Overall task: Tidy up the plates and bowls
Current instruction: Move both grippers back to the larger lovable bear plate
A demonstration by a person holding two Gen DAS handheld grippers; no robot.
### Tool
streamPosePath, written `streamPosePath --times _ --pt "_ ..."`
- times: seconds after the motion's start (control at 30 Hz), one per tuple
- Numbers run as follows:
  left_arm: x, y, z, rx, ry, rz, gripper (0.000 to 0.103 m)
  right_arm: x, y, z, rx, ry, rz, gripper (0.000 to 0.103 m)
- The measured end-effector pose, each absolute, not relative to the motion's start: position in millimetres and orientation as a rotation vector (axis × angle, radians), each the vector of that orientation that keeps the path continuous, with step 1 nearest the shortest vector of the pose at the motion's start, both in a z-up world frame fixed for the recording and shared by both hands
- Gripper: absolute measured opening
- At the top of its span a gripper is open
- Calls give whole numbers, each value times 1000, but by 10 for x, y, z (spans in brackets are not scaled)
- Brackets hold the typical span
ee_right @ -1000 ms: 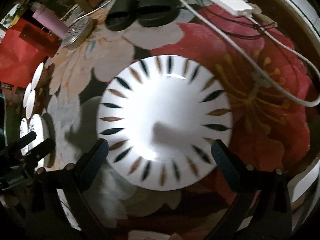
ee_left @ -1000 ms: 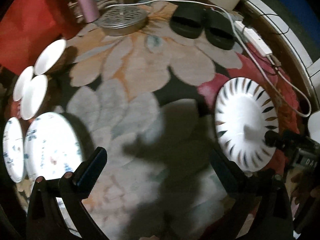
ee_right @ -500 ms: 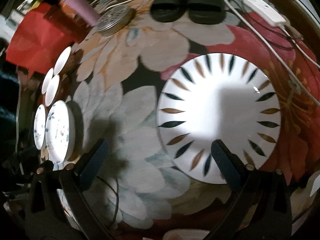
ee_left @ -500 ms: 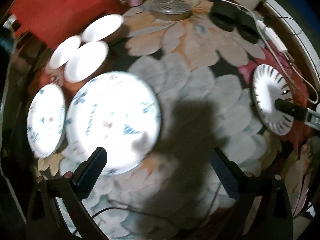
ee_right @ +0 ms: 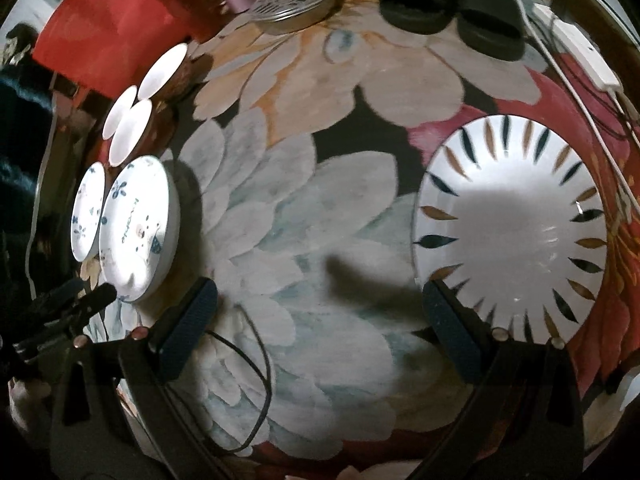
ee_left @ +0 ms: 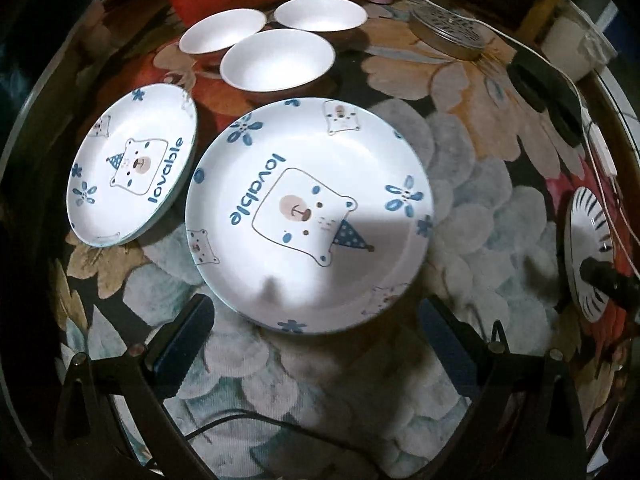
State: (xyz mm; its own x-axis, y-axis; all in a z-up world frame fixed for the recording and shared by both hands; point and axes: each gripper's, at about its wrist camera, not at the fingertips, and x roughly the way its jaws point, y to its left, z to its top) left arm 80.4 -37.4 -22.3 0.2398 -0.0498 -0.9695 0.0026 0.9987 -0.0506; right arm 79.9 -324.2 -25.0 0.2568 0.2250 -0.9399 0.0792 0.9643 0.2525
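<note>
Bear-print plate point(ee_left: 308, 216) lies flat on the floral rug point(ee_left: 472, 208), directly ahead of the left tool point(ee_left: 316, 340), whose jaws are spread and empty. Judged glazed ceramic: rigid, slippery, breakable; grip the near rim. Right tool point(ee_right: 320, 320), also spread and empty, sits beside the striped plate point(ee_right: 512, 228).

Striped plate point(ee_left: 588, 248) partly behind tongs point(ee_left: 608, 280)

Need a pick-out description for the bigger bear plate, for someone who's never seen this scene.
Start from the floral rug; three plain white bowls cluster at its far left. Just nearer than them lie two bear-printed plates reading "lovable". The target is the larger bear plate, on the right of that pair, directly ahead of the left hand-held gripper; the smaller bear plate sits to its left.
</note>
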Motion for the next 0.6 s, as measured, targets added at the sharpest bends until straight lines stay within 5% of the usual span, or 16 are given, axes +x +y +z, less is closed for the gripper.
streamPosePath --times 0.6 --pt "734 284 -566 -170 1360 42 103 935 -2456 -360 128 1346 214 103"
